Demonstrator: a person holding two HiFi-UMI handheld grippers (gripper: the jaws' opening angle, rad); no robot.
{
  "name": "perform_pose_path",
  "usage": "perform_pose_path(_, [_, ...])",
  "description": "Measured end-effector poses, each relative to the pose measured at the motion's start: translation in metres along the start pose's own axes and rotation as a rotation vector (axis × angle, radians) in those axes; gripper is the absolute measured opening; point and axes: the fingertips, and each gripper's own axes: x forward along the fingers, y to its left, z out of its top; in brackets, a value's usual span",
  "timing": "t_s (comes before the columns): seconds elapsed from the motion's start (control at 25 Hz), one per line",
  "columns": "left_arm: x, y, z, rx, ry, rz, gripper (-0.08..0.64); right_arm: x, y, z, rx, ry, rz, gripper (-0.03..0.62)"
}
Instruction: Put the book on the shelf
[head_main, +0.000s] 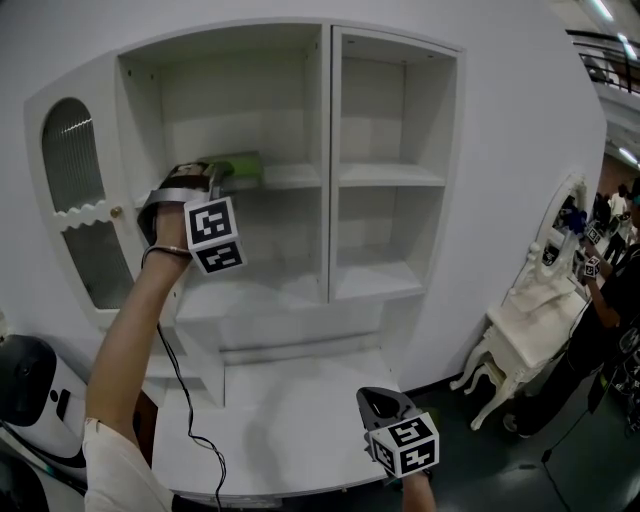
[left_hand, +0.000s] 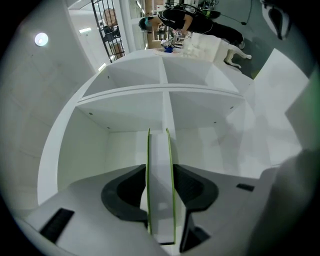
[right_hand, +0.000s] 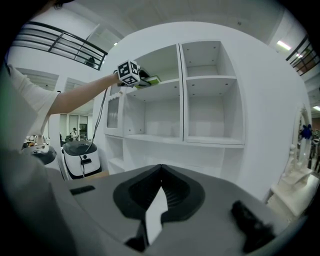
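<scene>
A tall white shelf unit (head_main: 328, 120) is filling most of the head view, with four open compartments in two columns and an arched glass door on its left flank. Below it a white tabletop (head_main: 290, 420) is jutting forward. To the right of the unit a white carved dressing table (head_main: 530, 320) is standing on the dark floor, with people (head_main: 610, 290) gathering beside it. At the tabletop's left corner a white, round-topped machine (head_main: 30, 390) is sitting low.

The person's left arm (head_main: 130, 330) is reaching up to the upper-left compartment, and a thin black cable (head_main: 185, 400) is trailing down from it.

The book (head_main: 238, 163), green-covered with white pages, is lying flat at the front edge of the board that floors that compartment, near the board's left end; whether it is resting on the board cannot be told. The left gripper (head_main: 215, 172) is holding it there. In the left gripper view the jaws are clamping on the book (left_hand: 160, 190) from both covers, with its far end pointing into the compartment.

The right gripper (head_main: 380, 402) is hanging low by the tabletop's front edge, towards its right corner, well apart from the book. In its own view the right gripper (right_hand: 160, 167) is showing its jaws together at the tips with nothing between them.
</scene>
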Motion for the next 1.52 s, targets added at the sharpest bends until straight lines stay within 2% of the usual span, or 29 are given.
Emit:
perform_pose_path(0.16, [-0.006, 0.000, 0.001, 0.010, -0.005, 0.020, 0.232, -0.005, 0.002, -0.003, 0.002, 0.002, -0.011, 0.012])
perform_pose_path(0.8, [-0.039, 0.013, 0.012, -0.022, -0.068, 0.095, 0.235, -0.024, 0.017, -0.008, -0.010, -0.006, -0.030, 0.012])
perform_pose_path(1.04, [-0.041, 0.020, 0.009, -0.044, -0.071, 0.157, 0.124, -0.027, 0.013, -0.011, -0.017, -0.002, -0.039, 0.012])
perform_pose_path(1.2, [-0.043, 0.022, 0.011, -0.065, -0.073, 0.152, 0.032, -0.028, 0.012, -0.010, -0.020, -0.003, -0.038, 0.012])
perform_pose_path(1.52, [-0.033, 0.010, 0.011, -0.052, -0.041, 0.090, 0.011, -0.025, 0.005, -0.011, -0.022, -0.003, -0.035, 0.012])
